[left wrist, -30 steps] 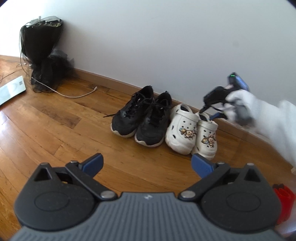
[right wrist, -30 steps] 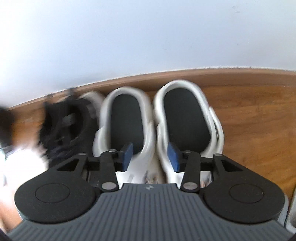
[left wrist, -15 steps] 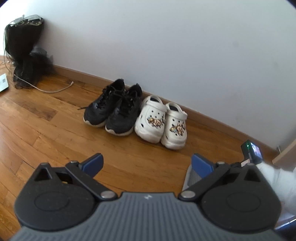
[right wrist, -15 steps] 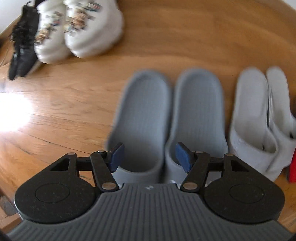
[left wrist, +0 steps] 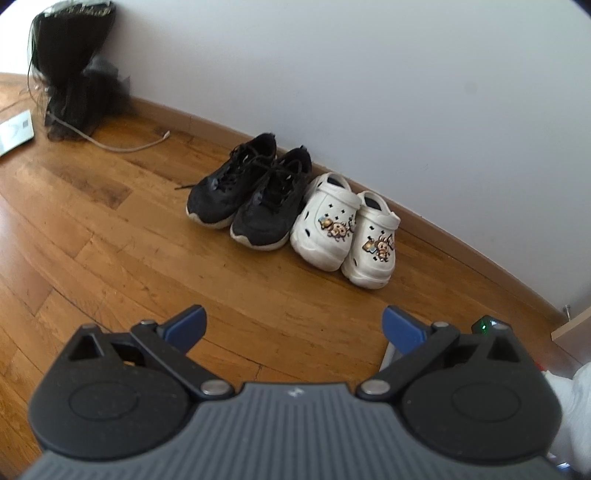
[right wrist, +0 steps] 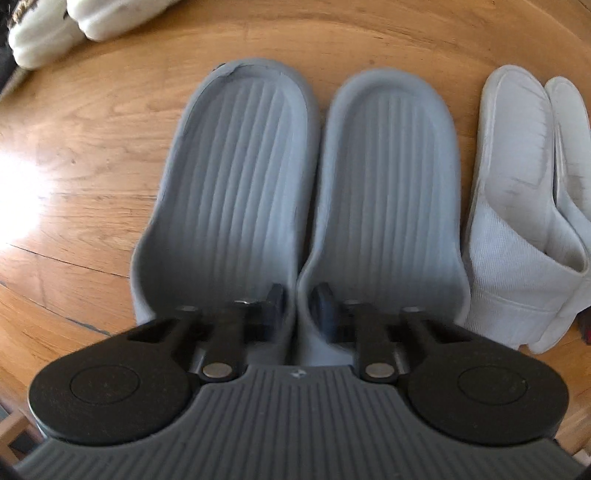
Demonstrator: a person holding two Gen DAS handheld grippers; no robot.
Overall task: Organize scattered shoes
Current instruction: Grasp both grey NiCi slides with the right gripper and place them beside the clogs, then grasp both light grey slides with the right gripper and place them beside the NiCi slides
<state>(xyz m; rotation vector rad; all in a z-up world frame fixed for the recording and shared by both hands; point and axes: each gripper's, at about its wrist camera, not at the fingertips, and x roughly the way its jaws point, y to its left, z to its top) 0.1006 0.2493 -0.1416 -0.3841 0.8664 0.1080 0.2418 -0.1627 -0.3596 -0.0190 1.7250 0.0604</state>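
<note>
Grey rubber slides (right wrist: 306,192), 1 pair, lie side by side on the wooden floor (right wrist: 92,155) under the right wrist camera, ribbed footbeds up, inner edges touching. Right tongs (right wrist: 297,306): narrowed, 1 blue pad inside each slide, pinching the 2 adjoining inner walls near the strap end. White fabric slippers (right wrist: 524,206), 1 pair, just beside the slides on their right, 1 slipper partly overlapping the other. White clogs (right wrist: 74,18), toes only, at the upper left corner of that view, well apart from the slides. Left tongs (left wrist: 293,326): spread wide, holding nothing, hovering above bare floor (left wrist: 110,240). Ahead of them, along the baseboard (left wrist: 461,236) of a white wall (left wrist: 369,92): black sneakers (left wrist: 251,199), 1 pair, laces loose, and the white clogs (left wrist: 343,229) with cartoon charms, touching the sneakers' right side, all toes pointing away from the wall. Far left corner: black wrapped bundle (left wrist: 70,74) against the wall, white cable (left wrist: 125,146) trailing on the floor, flat white box (left wrist: 14,133) at the edge of view.
</note>
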